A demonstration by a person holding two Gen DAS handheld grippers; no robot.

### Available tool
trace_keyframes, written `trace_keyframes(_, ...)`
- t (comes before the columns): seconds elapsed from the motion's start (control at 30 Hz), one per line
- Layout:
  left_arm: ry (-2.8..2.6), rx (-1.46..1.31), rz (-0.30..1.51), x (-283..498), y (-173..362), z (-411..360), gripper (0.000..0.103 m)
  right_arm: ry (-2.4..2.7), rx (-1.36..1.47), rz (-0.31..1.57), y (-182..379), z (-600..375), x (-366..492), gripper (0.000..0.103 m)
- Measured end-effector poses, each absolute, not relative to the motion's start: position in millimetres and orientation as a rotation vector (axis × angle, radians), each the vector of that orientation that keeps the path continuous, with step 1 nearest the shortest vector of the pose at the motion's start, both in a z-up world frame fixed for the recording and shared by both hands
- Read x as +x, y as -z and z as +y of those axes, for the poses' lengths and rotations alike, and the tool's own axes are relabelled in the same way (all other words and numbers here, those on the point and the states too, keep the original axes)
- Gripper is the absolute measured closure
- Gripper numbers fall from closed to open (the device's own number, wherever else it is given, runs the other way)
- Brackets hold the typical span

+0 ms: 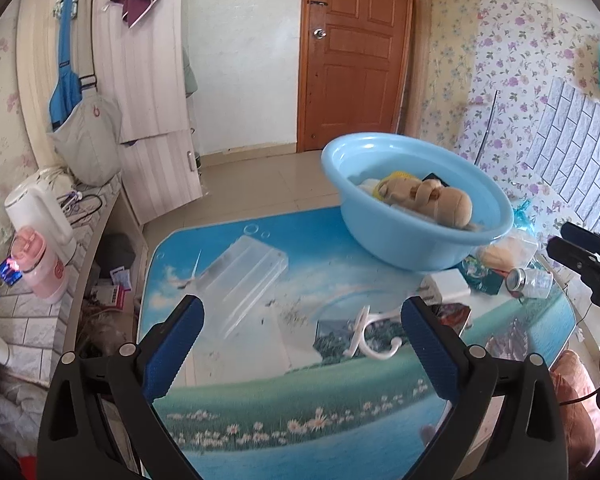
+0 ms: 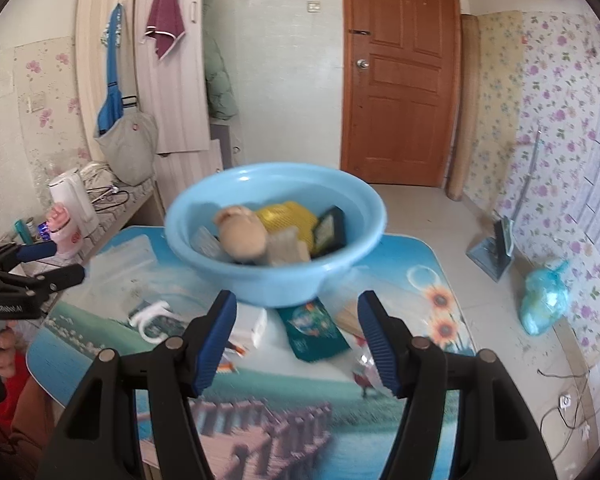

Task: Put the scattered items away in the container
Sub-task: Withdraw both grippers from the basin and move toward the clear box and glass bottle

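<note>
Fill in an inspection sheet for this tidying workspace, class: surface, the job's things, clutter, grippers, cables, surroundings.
Surface: table with a printed landscape covering, scattered with dark specks.
Job's things: blue basin holds a plush toy, a yellow item and a dark framed item. Still out: white hook, clear plastic tray, white box, green packet, small jar.
Clutter: nothing seen on the table beyond these.
Grippers: left gripper open, empty, above the hook; right gripper open, empty, facing the basin.
Cables: loose cords on the floor.
Surroundings: wooden door, wardrobe with a hanging towel, white kettle, floral wallpaper.
</note>
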State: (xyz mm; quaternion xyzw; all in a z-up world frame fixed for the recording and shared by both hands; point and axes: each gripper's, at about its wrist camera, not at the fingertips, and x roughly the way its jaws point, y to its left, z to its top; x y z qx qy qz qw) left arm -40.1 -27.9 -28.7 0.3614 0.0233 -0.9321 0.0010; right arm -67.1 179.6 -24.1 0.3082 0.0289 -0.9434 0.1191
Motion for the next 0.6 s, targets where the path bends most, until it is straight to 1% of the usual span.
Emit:
trace_keyframes(0.07,2.915,1.117,0.065,-35,31,-30,0.003,2.768,0.909,0.062,27,186,-63,0.038)
trace_keyframes(0.13,2.897,1.105,0.026,-32,33,-28,0.003,2.777,0.913,0.044,30,191,-60,0.031)
trace_keyframes(0.2,2.891,1.122,0.009,-31,35,-28,0.003,2.775,0.929,0.025,32,197,-60,0.028)
trace_keyframes(0.37,2.899,1.156,0.059,-28,37,-32,0.003,2.770,0.939,-0.014,37,203,-57,0.025)
trace_keyframes(0.4,2.901,1.160,0.068,-28,37,-33,0.003,2.771,0.925,-0.017,38,203,-56,0.019)
trace_keyframes(0.43,2.902,1.163,0.072,-27,38,-33,0.003,2.780,0.893,-0.017,38,203,-53,0.007)
trace_keyframes(0.47,2.901,1.161,0.069,-27,38,-33,0.003,2.795,0.849,-0.005,37,202,-50,0.000)
trace_keyframes(0.53,2.903,1.150,0.064,-26,37,-34,0.003,2.817,0.820,0.036,37,201,-48,0.000)
trace_keyframes(0.6,2.907,1.143,0.069,-25,36,-34,0.003,2.826,0.833,0.038,37,202,-49,0.000)
